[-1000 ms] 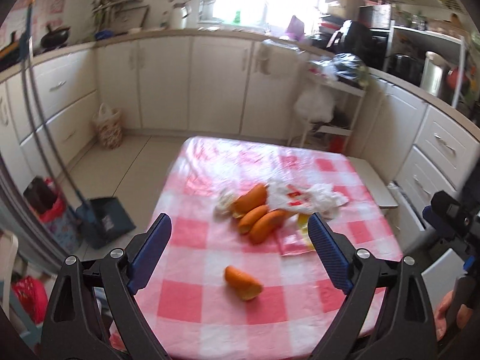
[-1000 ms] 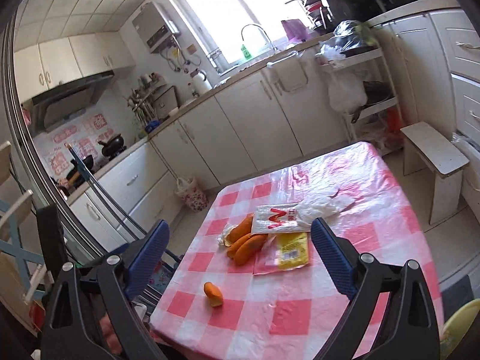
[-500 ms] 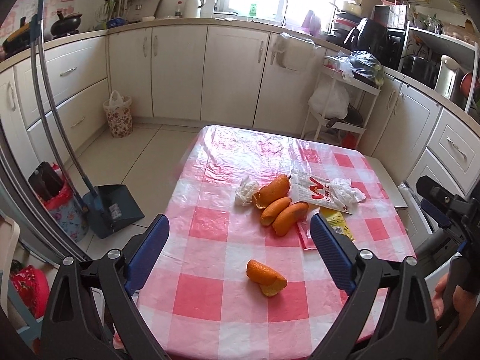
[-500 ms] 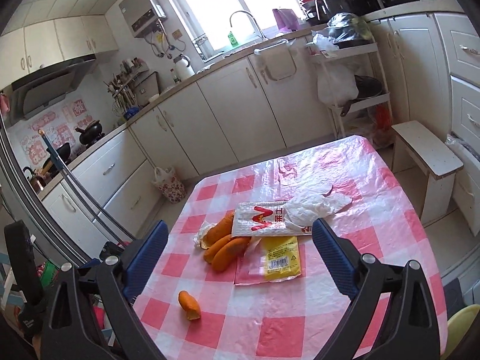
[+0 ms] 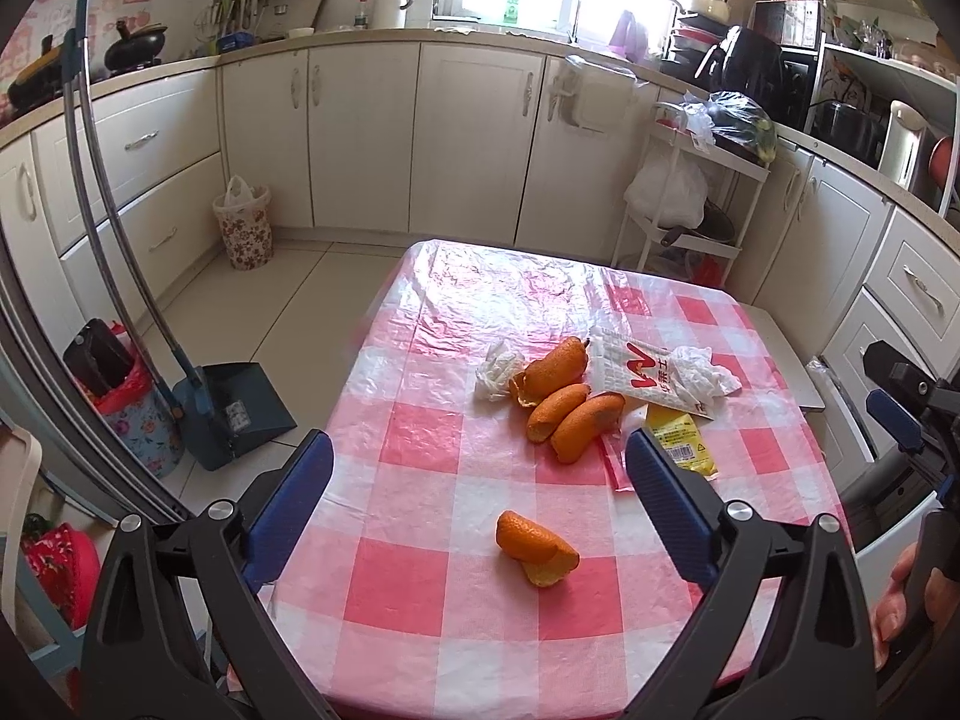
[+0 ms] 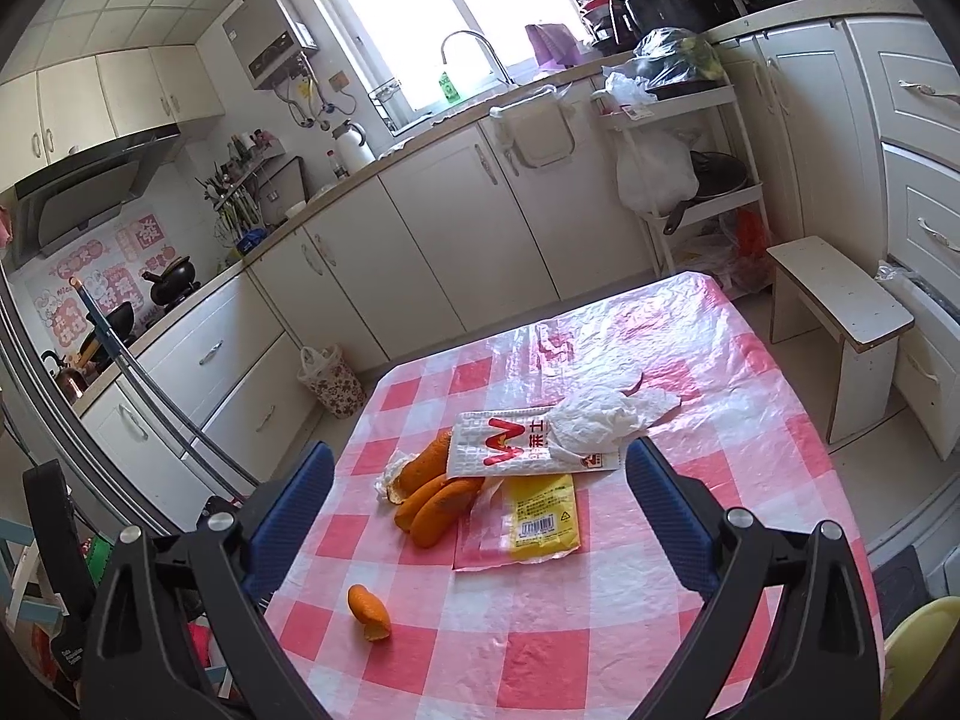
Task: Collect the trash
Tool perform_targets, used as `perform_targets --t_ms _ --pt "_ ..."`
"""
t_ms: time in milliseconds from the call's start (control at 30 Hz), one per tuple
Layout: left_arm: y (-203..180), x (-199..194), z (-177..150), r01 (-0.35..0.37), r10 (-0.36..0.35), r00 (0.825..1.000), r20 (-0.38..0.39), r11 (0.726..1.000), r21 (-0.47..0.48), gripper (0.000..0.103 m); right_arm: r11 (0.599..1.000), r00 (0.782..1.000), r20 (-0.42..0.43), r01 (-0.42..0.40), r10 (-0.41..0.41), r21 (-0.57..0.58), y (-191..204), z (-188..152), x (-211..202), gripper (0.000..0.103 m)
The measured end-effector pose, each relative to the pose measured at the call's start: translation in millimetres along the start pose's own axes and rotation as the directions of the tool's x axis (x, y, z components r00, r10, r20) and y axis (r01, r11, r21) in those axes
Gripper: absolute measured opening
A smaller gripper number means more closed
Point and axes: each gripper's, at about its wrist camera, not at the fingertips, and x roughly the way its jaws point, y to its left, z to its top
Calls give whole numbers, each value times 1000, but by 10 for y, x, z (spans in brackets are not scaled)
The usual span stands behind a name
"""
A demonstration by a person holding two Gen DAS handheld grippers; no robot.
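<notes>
Both the left gripper point(image 5: 477, 456) and the right gripper point(image 6: 478, 468) are spread wide, the left just having opened further, gripping nothing. Mid-frame on the checked table point(image 5: 420, 600) lie orange peels point(image 5: 561, 405), a white wrapper point(image 6: 516, 447) with a red "W" logo, and a yellow packet point(image 6: 543, 519) bearing a barcode

L gripper point(image 5: 477, 480) & R gripper point(image 6: 477, 483): fingers wide apart, nothing between, tilted downward.

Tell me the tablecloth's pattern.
Pink-and-white checks on the tablecloth under clear plastic, clearest in the left wrist view.
</notes>
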Motion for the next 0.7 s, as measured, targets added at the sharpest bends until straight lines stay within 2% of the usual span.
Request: perform_targets --t_ms 700 --pt "23 -4 -3 1 -1 1000 1 1000 -11 95 1000 1000 6 22 -22 -17 -2 10 4 94"
